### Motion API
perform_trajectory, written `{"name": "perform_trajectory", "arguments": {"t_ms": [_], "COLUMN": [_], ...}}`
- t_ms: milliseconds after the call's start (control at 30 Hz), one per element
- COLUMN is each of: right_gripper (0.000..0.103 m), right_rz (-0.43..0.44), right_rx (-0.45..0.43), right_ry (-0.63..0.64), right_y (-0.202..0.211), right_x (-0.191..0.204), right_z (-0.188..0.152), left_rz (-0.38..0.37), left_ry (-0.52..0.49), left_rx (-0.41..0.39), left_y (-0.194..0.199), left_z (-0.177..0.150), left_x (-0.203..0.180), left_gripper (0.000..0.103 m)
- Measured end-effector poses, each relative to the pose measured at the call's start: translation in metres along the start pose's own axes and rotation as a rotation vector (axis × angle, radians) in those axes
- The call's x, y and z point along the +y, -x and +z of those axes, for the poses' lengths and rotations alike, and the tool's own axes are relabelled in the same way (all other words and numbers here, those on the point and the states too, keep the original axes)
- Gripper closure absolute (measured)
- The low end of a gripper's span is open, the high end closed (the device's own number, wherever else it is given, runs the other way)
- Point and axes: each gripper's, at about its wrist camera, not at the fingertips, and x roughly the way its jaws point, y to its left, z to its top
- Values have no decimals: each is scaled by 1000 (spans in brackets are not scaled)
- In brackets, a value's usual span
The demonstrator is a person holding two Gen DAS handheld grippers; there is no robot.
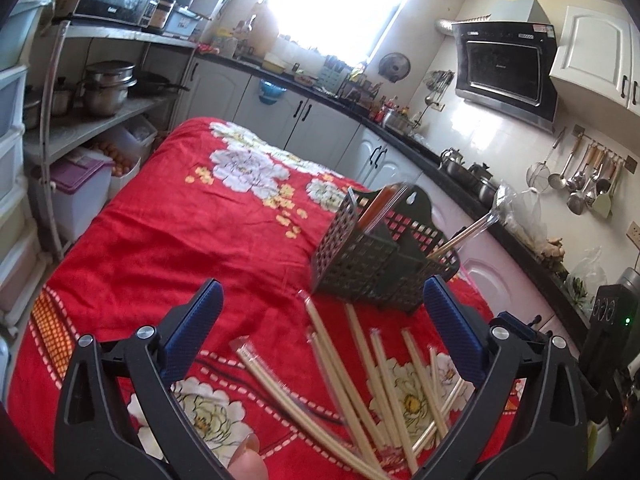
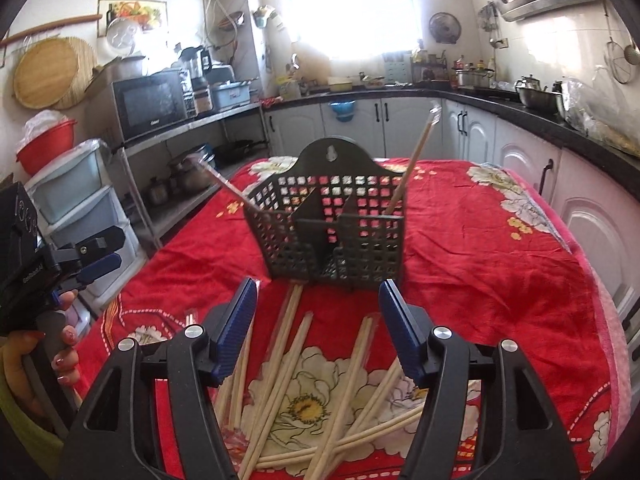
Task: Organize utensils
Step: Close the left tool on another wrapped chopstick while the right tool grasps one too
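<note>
A dark perforated utensil basket (image 2: 332, 232) with dividers stands on the red floral cloth (image 2: 480, 260); it also shows in the left wrist view (image 1: 380, 256). Wrapped chopsticks lean in it, one pair at its left (image 2: 224, 184) and one at its right (image 2: 412, 168). Several wrapped chopstick pairs (image 2: 304, 392) lie loose on the cloth in front of it, also seen in the left wrist view (image 1: 360, 380). My left gripper (image 1: 320, 296) is open and empty above the loose pile. My right gripper (image 2: 318, 292) is open and empty, just short of the basket.
The left gripper and the hand holding it (image 2: 60, 276) show at the left of the right wrist view. Kitchen cabinets (image 2: 384, 120) and a dark counter (image 1: 460, 164) ring the table. A shelf rack with pots (image 1: 104, 88) stands at the left.
</note>
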Motion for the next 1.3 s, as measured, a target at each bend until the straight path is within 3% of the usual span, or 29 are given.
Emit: {"name": "perform_trajectory", "arguments": {"t_ms": [367, 600, 767, 833, 967, 1100, 1300], "right_gripper": [42, 42, 43, 48, 60, 65, 73], "right_rz": [46, 60, 63, 64, 65, 57, 68], "right_rx": [115, 185, 229, 247, 308, 351, 426], "right_ry": [36, 40, 38, 35, 22, 10, -25], "right_y": [-32, -53, -67, -74, -94, -113, -143], "right_x": [18, 23, 20, 18, 15, 9, 1], "right_z": [-14, -23, -24, -24, -22, -15, -8], "left_rz": [44, 5, -31, -53, -46, -41, -12], "left_ry": [57, 137, 157, 158, 129, 121, 121], "left_rx": [129, 239, 293, 322, 346, 365, 388], "left_y": [-13, -29, -39, -48, -62, -74, -89], "left_z": [-30, -54, -62, -66, -66, -61, -52], "left_x": [33, 52, 53, 51, 44, 43, 48], "left_gripper": [11, 11, 27, 34, 36, 36, 44]}}
